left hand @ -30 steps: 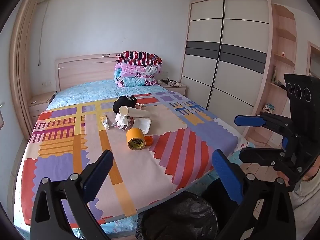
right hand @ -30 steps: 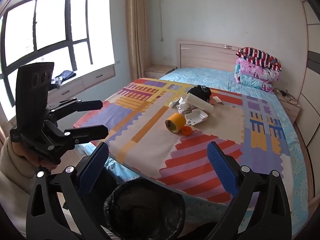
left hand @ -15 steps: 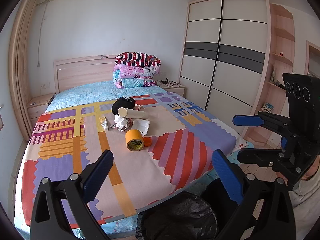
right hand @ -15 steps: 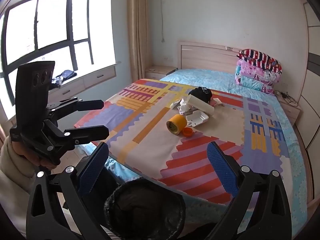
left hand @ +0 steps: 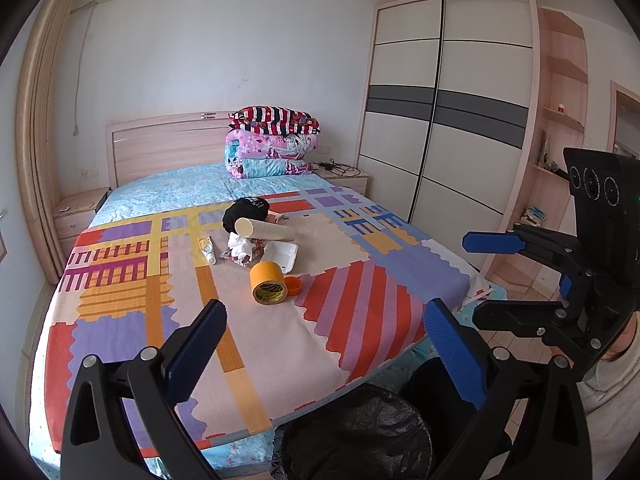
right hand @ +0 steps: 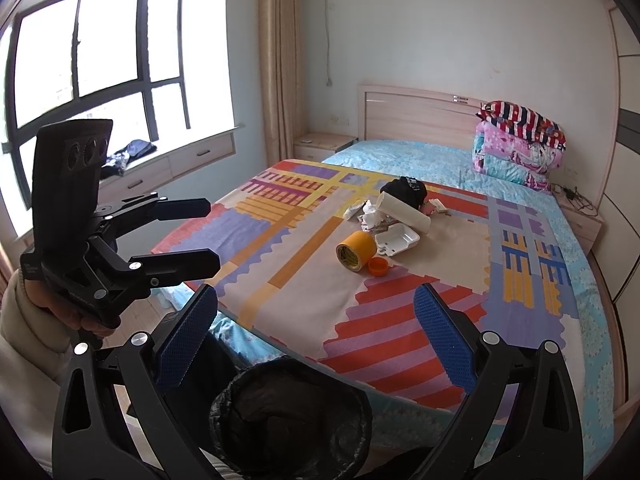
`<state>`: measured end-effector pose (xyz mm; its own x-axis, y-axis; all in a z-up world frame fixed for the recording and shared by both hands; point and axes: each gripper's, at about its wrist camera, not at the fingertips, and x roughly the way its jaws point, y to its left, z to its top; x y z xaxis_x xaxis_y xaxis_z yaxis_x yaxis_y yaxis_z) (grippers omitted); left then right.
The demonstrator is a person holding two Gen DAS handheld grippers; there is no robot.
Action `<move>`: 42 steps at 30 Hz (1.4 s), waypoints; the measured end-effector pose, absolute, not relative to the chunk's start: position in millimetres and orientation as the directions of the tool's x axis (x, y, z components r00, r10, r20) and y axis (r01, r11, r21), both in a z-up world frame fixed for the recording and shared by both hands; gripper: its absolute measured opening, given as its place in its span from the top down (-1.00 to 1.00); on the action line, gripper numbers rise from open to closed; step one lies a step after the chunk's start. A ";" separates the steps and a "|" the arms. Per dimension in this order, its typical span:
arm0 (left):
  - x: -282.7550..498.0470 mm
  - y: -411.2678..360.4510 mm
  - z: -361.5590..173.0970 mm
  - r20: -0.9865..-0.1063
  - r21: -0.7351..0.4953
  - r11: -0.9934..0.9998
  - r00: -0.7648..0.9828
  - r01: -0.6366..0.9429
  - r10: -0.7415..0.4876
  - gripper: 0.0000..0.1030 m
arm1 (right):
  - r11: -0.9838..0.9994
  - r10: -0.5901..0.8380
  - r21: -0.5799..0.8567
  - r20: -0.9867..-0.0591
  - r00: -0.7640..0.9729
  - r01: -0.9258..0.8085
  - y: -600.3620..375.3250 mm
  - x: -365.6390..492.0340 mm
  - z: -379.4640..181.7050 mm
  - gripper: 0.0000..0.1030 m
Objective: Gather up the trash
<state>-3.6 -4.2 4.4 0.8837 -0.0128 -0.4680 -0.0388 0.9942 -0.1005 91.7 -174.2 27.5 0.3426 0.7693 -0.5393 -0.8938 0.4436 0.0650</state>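
Trash lies in a heap mid-bed: a yellow tape roll (left hand: pixel 268 282) (right hand: pixel 355 250), an orange cap (left hand: pixel 293 285) (right hand: pixel 378 267), a white foam box (left hand: pixel 281 255) (right hand: pixel 396 237), a cardboard tube (left hand: pixel 262 229) (right hand: pixel 404 212), crumpled tissue (left hand: pixel 240 245), a tube of cream (left hand: pixel 207 249) and a black cap (left hand: pixel 246 212). A bin lined with a black bag (left hand: pixel 356 436) (right hand: pixel 288 416) stands at the bed's foot. My left gripper (left hand: pixel 326 346) and right gripper (right hand: pixel 316 336) are open and empty, held above the bin, well short of the trash.
The bed carries a colourful patterned cover (left hand: pixel 352 300). Folded quilts (left hand: pixel 272 144) are stacked by the headboard. A sliding wardrobe (left hand: pixel 452 120) stands on the right, nightstands flank the bed, and a window bench (right hand: pixel 160 164) runs along the left wall.
Both views have shifted only slightly; the trash heap sits a touch lower and nearer. Both grippers stay open and empty.
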 end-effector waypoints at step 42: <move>-6.1 -9.4 12.1 -0.471 -0.099 0.994 0.882 -0.039 -0.013 -0.85 | 0.435 0.778 0.058 -0.526 0.343 -0.899 -177.6 89.7 32.3 -0.93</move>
<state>-6.1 -9.4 12.1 0.8820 -0.0126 -0.4711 -0.0388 0.9943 -0.0992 89.7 -177.7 32.3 0.3426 0.7784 -0.5261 -0.8988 0.4345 0.0575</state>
